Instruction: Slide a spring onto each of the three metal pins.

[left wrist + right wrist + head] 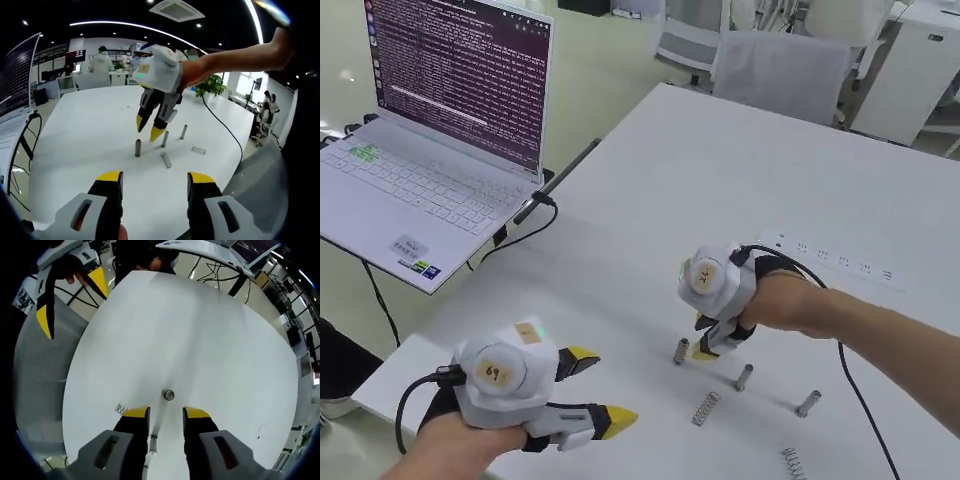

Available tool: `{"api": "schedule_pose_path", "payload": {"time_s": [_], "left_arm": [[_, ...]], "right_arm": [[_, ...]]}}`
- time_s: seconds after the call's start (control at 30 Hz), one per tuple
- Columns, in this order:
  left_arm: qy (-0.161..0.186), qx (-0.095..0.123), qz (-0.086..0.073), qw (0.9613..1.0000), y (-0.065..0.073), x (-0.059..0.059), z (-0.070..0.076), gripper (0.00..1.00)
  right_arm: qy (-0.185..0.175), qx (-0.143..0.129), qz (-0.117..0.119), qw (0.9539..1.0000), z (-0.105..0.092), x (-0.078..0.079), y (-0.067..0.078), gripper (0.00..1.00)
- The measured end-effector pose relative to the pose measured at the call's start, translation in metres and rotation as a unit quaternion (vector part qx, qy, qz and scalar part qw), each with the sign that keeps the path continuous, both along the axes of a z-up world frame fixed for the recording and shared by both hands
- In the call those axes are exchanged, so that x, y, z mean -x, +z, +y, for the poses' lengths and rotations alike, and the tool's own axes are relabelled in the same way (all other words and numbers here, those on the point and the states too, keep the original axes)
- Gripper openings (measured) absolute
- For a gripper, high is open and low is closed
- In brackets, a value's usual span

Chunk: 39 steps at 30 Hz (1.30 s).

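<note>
Pin point(168, 394) just ahead of right tool point(166, 412)

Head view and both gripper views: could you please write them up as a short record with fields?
pins: three, upright in a row on the table
springs: two lie loose by the pins; the end pin seems to carry a third
right claw: open, above the end pin
left claw: open, empty, apart from the pins
laptop: open, left of the table
</note>
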<state>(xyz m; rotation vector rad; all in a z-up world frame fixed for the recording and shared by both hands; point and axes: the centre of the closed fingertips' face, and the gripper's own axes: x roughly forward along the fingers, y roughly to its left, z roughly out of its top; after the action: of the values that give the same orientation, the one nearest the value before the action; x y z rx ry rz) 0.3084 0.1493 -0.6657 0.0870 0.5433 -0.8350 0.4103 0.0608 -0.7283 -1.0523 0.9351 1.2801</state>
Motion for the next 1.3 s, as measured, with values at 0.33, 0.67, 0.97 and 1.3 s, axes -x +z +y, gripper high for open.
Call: {"api": "schedule_pose_path", "payload": {"time_s": [0.33,0.67,0.97,1.3], "left_arm": [[-0.005,-0.002,0.002,1.0,-0.001,0.003,-0.003,0.47],[-0.009,-0.002,-0.004,0.9999,0.005,0.002,-0.003,0.49],[-0.018,-0.003,-0.011,0.9998,0.013,0.001,-0.004,0.52],[-0.025,-0.006,-0.007,0.9996,0.013,0.0,-0.005,0.54]], "right_arm": [[-0.053,-0.062,-0.014,0.9966,-0.007,0.006,0.018,0.28],[-0.142,-0.171,-0.016,0.975,-0.011,0.006,0.044,0.32],[-0.191,-0.199,-0.023,0.9609,-0.04,0.013,0.052,0.36],[-0.257,-0.23,-0.026,0.9383,-0.078,0.029,0.06,0.4]]}}
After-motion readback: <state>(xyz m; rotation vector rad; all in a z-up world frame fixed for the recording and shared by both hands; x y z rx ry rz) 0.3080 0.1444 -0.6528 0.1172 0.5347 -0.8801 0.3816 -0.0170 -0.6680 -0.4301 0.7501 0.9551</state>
